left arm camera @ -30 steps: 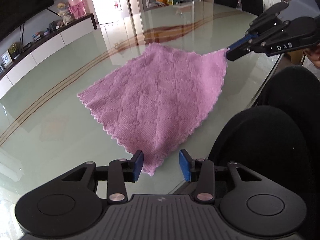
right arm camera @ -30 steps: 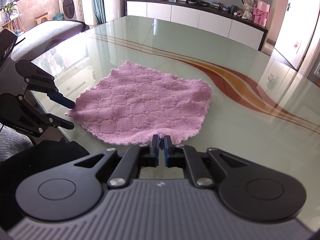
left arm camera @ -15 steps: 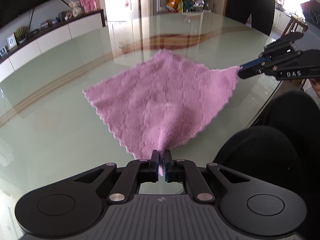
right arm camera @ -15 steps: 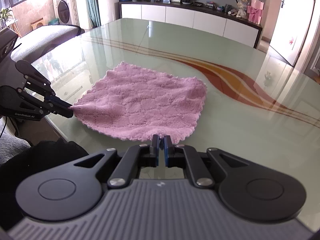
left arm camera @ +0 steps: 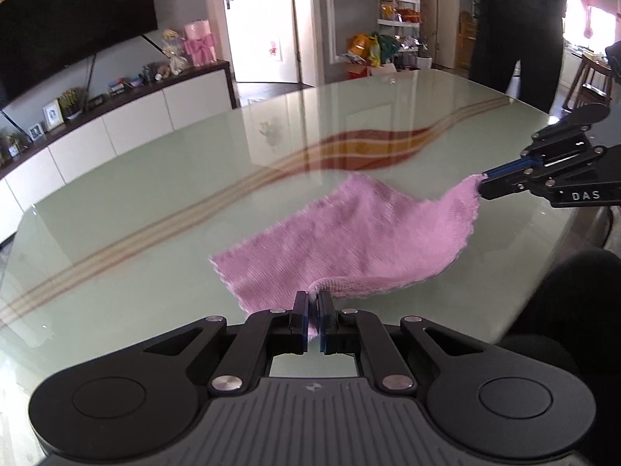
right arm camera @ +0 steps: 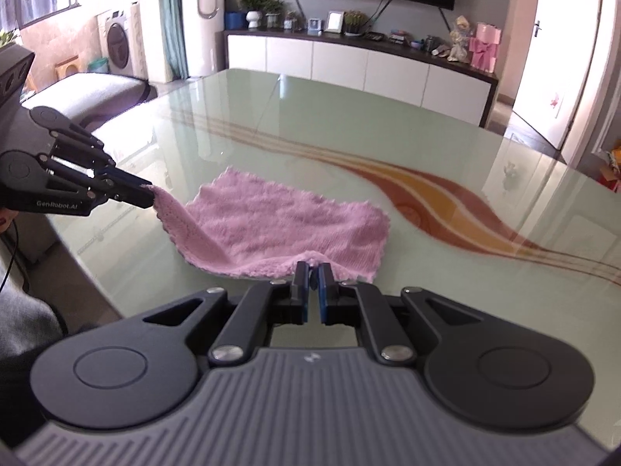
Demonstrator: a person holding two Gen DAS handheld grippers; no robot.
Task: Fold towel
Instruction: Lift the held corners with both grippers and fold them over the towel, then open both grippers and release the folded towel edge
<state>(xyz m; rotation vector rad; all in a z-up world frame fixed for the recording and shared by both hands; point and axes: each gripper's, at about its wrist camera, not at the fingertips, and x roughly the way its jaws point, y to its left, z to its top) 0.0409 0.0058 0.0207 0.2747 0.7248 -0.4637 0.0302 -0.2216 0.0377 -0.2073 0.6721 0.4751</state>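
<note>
Left wrist view first: the left gripper (left arm camera: 314, 306) sits at the bottom centre, its blue pads pressed together on a near corner of the pink towel (left arm camera: 349, 233). The cloth rises off the glass table (left arm camera: 155, 213) at that corner and curls into a soft fold just ahead of the fingertips. Over at the right edge of the frame the right gripper (left arm camera: 485, 184) comes in from the side, clamped on the other near corner and holding it clear of the glass. The far part of the towel lies flat on the table, below the red and orange swirl. Only this view shows a person in dark clothes (left arm camera: 516, 27) standing past the table's far edge, upper right.

Now the right wrist view: the right gripper (right arm camera: 313, 275) is at the bottom centre, pads closed on its towel (right arm camera: 279, 225) corner, though the pinch itself is mostly hidden behind the fingers. The left gripper (right arm camera: 149, 196) shows at the left of the frame, closed on its lifted corner, the cloth sloping down from it to the table (right arm camera: 349, 116). This view alone shows the white sideboard (right arm camera: 349, 66) across the upper frame.
</note>
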